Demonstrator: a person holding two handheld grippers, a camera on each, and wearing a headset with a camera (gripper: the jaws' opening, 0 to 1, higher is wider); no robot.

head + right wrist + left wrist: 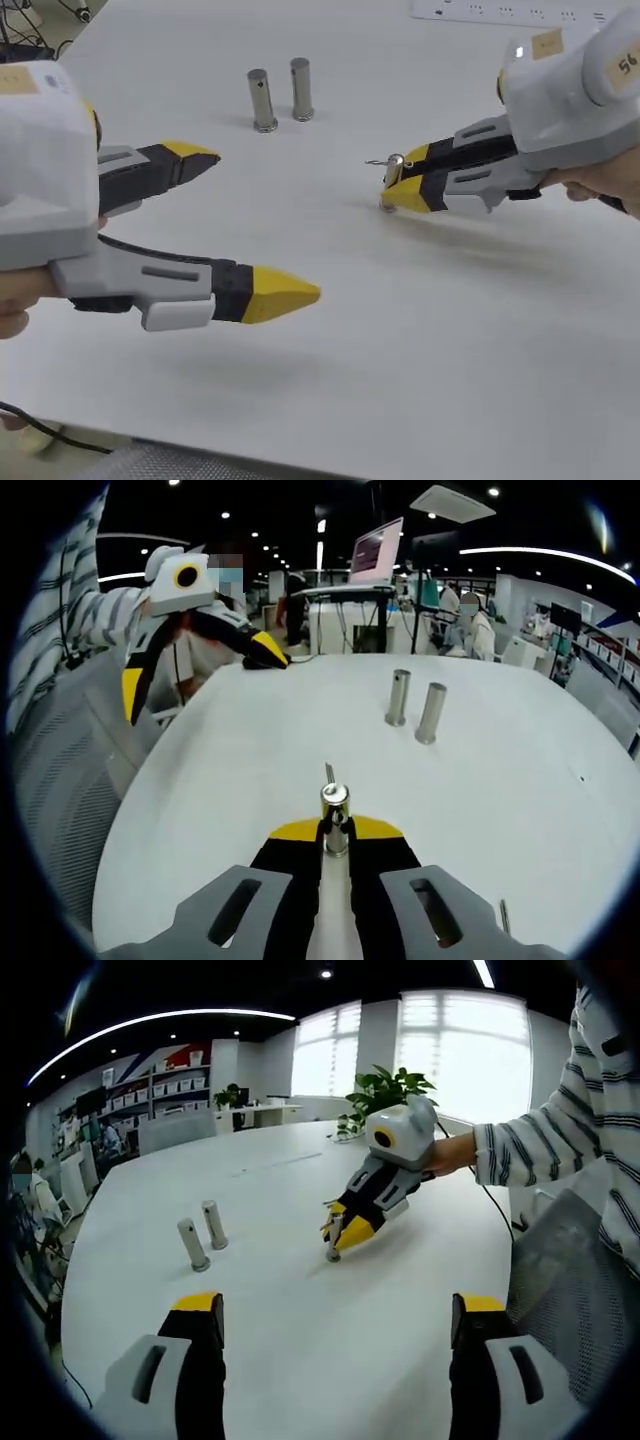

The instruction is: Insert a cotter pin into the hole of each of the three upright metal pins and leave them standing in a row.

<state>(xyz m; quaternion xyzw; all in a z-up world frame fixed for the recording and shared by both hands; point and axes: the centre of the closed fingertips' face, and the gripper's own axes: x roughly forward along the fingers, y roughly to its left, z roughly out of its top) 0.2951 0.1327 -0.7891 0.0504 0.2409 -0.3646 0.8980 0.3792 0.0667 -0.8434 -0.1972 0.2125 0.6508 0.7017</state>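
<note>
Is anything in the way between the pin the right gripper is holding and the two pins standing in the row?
Nothing visible. Bare table lies between the held pin, clamped in the right gripper, and the two standing pins. The left gripper sits open off to the side.

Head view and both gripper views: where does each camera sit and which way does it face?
Head view: on the headset, looking down and forward over the table; left gripper open, right gripper shut on a pin, a hand behind it.
Left gripper view: on the left gripper, facing across the table at the right gripper; own jaws wide apart, striped sleeve.
Right gripper view: on the right gripper, facing the left gripper; own jaws shut on the pin.
Shared: all show the two free pins.
</note>
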